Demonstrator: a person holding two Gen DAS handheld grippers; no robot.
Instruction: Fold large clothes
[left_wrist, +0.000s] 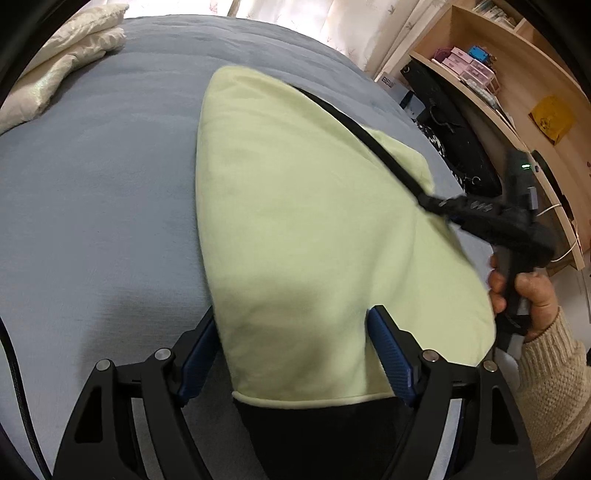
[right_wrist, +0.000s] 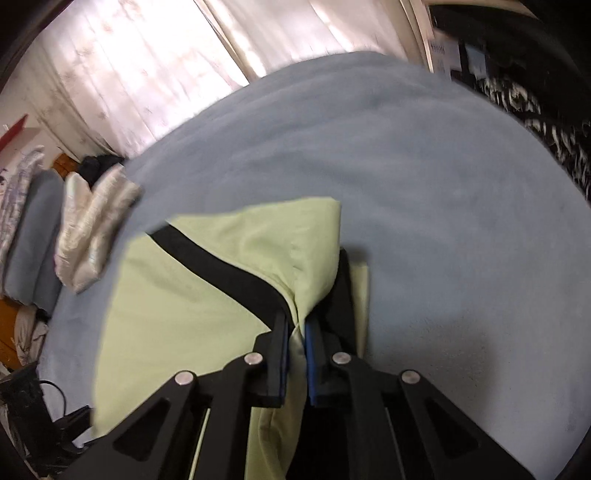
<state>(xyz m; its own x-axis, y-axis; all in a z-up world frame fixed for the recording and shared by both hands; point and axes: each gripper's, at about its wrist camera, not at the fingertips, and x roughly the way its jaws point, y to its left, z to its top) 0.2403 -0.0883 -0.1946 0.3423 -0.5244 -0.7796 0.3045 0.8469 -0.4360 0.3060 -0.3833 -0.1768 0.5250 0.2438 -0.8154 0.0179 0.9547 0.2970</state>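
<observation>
The right gripper fingers pinch a fold of the pale green garment above the blue bedspread.

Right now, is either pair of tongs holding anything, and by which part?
The right tongs are shut on the pale green garment, pinching a bunched fold at its black-trimmed edge. The left tongs stand open astride the garment's near end, holding nothing.

Soft window daylight, fisheye warp, motion blur
</observation>
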